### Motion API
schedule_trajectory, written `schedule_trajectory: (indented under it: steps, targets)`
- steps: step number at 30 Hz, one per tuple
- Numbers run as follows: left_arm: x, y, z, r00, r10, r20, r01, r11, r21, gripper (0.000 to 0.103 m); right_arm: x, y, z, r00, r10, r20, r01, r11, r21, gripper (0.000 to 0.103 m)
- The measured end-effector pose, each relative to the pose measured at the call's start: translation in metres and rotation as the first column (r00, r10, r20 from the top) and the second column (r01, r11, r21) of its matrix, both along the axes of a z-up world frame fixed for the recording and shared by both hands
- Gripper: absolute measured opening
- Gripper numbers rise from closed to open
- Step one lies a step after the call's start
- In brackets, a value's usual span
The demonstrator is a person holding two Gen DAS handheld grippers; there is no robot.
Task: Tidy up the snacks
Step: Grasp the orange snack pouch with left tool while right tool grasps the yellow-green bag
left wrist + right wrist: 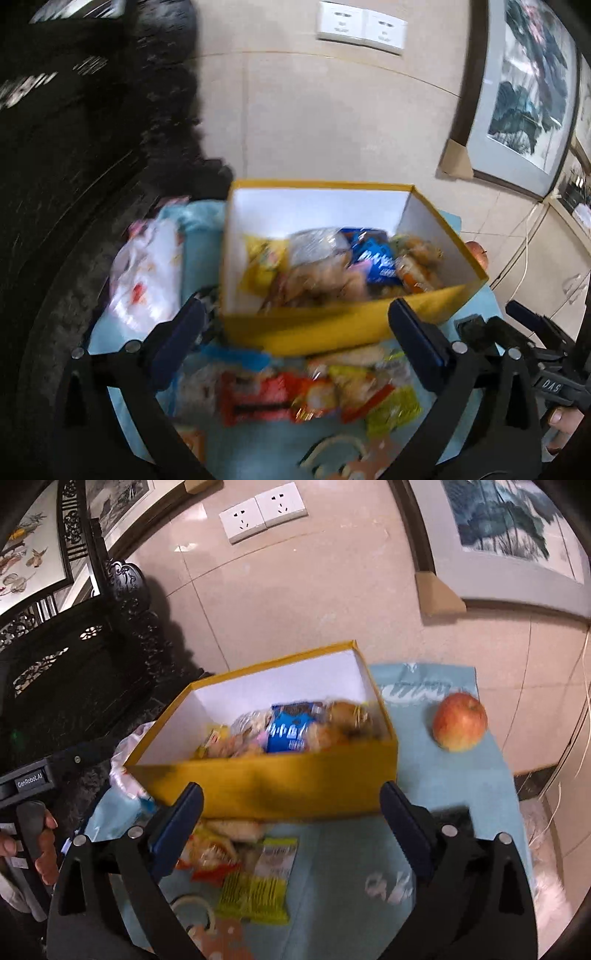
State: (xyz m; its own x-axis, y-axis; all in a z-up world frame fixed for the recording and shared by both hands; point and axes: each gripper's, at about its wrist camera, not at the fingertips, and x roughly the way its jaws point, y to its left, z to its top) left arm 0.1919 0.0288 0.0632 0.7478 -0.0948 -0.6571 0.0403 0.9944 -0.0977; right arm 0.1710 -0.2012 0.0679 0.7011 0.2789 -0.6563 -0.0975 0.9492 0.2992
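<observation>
Both tools are hovering over a light-blue cloth on the worktop, and neither is carrying anything. The left hand-held gripper is standing with its jaws spread wide above the loose packets, nothing between them; the right hand-held gripper is likewise gaping and empty, pointing at the near wall of the yellow box.

That box, white inside, is already holding a heap of snacks: a blue packet, a yellow one against the left side, and several clear-wrapped baked pieces. Its left half looks free, so I judge there is room for more.

The loose snacks are lying just in front of the box: a red wrapper, an orange one, a yellow-green packet. These look light, crinkly and slippery, with crushable contents, so a gentle pinch across a sealed edge or the flat middle seems wisest.

A white plastic bag is sitting left of the box, and an apple is resting apart on the right.
</observation>
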Motion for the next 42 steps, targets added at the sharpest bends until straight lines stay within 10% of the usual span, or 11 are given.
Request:
schedule_trajectory:
  steps: [5, 12, 21, 26, 28, 42]
  targets:
    - [-0.038, 0.042, -0.043, 0.984, 0.166, -0.069, -0.169, 0.985, -0.043, 0.101, -0.024, -0.006, -0.016, 1.000, -0.012, -0.027, 0.013, 0.999, 0.049, 0.098]
    - [-0.061, 0.083, -0.119, 0.895, 0.394, -0.208, -0.412, 0.910, -0.050, 0.101, -0.029, -0.006, -0.051, 0.995, 0.000, -0.100, 0.009, 0.996, 0.085, 0.098]
    - [-0.053, 0.106, -0.158, 0.831, 0.495, -0.253, -0.512, 0.859, -0.006, 0.101, -0.031, 0.005, -0.055, 0.994, 0.039, -0.105, -0.032, 0.997, 0.068, 0.098]
    - [-0.047, 0.098, -0.163, 0.843, 0.499, -0.200, -0.503, 0.864, 0.038, 0.101, -0.031, 0.015, -0.059, 0.992, 0.057, -0.110, -0.055, 0.998, 0.028, 0.098]
    - [-0.048, 0.095, -0.158, 0.861, 0.477, -0.177, -0.480, 0.877, 0.029, 0.061, -0.033, 0.019, -0.060, 0.992, 0.065, -0.106, -0.064, 0.998, 0.006, 0.098]
    - [-0.097, 0.045, -0.129, 0.968, 0.224, -0.112, -0.234, 0.968, -0.090, 0.052, -0.031, 0.052, -0.084, 0.977, 0.112, -0.180, -0.144, 0.974, -0.174, 0.098]
